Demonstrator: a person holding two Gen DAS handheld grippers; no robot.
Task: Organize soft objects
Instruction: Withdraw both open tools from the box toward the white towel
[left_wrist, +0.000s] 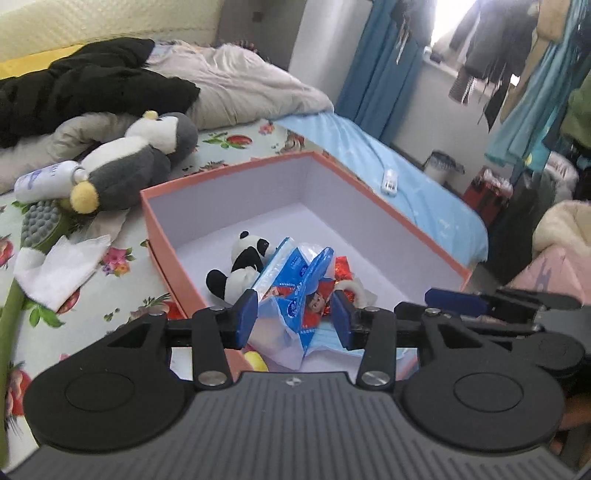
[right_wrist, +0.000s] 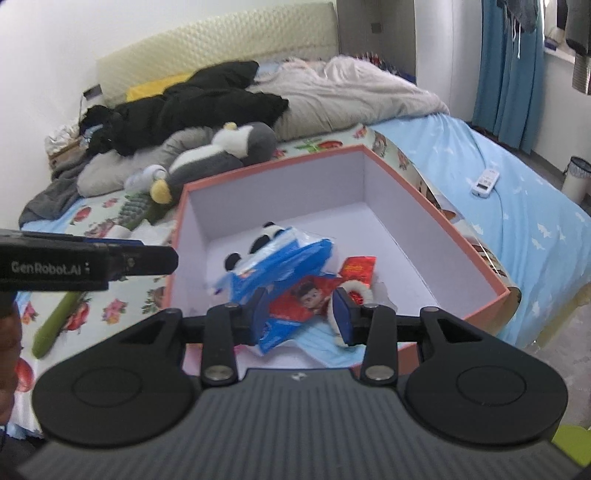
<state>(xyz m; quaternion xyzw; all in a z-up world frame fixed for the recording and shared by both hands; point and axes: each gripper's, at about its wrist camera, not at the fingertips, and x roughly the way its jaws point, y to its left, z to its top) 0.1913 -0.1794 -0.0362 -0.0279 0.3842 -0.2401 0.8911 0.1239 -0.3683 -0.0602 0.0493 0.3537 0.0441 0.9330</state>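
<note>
While both grippers hover over the near end of the orange box (left_wrist: 162, 218) on the bed, the left gripper (left_wrist: 293, 317) and right gripper (right_wrist: 301, 314) each have their fingers apart, holding nothing. A toy panda (left_wrist: 240, 266), blue tissue packs (left_wrist: 291, 280) and red packets (right_wrist: 306, 295) already lie inside. A grey plush penguin (left_wrist: 136, 162) waits beside the box; it seems best gripped around the body.

Salmon-pink box (left_wrist: 162, 221), black-and-white panda (left_wrist: 240, 266), floral bedsheet (left_wrist: 122, 258), blue fingers (left_wrist: 245, 317).
</note>
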